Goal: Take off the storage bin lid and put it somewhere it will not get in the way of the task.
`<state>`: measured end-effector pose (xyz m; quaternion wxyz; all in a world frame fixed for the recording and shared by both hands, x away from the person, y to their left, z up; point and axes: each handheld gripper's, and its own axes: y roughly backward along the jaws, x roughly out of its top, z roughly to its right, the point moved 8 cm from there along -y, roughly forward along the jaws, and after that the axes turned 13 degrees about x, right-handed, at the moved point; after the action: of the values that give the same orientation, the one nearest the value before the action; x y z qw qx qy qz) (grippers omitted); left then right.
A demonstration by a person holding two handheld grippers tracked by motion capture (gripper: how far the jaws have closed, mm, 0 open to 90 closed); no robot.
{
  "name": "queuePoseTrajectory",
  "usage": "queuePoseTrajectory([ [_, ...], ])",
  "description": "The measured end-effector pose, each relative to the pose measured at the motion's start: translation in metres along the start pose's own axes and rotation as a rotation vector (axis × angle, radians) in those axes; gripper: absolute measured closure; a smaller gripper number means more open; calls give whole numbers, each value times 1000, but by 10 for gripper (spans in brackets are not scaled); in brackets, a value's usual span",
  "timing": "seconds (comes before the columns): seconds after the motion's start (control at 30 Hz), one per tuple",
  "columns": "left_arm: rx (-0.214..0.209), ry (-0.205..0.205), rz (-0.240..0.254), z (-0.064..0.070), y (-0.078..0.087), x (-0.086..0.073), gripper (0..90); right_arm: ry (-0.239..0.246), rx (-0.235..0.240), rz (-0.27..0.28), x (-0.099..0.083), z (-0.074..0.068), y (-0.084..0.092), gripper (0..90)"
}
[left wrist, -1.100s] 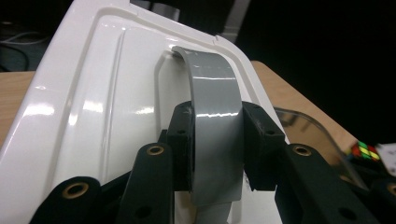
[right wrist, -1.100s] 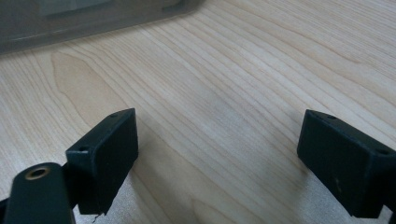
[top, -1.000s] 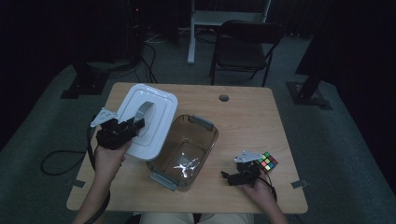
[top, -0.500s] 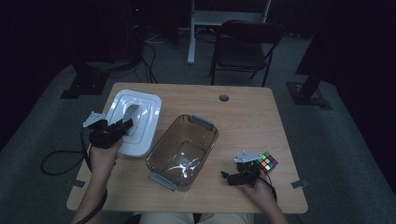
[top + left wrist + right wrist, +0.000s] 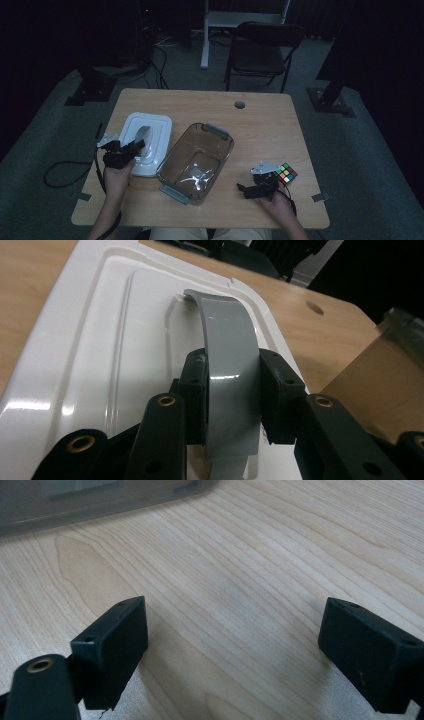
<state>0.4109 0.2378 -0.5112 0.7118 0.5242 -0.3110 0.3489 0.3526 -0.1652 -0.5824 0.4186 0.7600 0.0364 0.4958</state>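
two grippers work beside the clear container (image 5: 196, 161). left of it, the left gripper (image 5: 232, 395) clamps the grey handle (image 5: 227, 347) of the white lid (image 5: 145, 142); set it flat before letting go. right of it, the right gripper (image 5: 232, 650) rests open-jawed.

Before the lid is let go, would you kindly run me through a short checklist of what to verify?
1. Left gripper clamped on the lid's grey handle: ok.
2. White lid flat on the table: cannot tell; its near edge is hidden by the hand.
3. Lid clear of the clear container: cannot tell; their edges sit very close in the high view.
4. Container empty and open: ok.
5. Right gripper open, nothing between its jaws: ok.
6. Colour cube beside the right gripper, within reach: ok.
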Motion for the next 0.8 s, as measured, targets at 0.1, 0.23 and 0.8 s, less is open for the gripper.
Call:
queuePoseTrajectory([
  [0.1, 7, 4, -10, -1, -6, -9, 686, 1, 0, 0, 0, 0, 0, 120],
  [0.23, 13, 7, -11, -2, -10, -17, 686, 0, 0, 0, 0, 0, 0, 120],
  [0.8, 45, 29, -58, -8, -24, -41, 683, 1, 0, 0, 0, 0, 0, 120],
])
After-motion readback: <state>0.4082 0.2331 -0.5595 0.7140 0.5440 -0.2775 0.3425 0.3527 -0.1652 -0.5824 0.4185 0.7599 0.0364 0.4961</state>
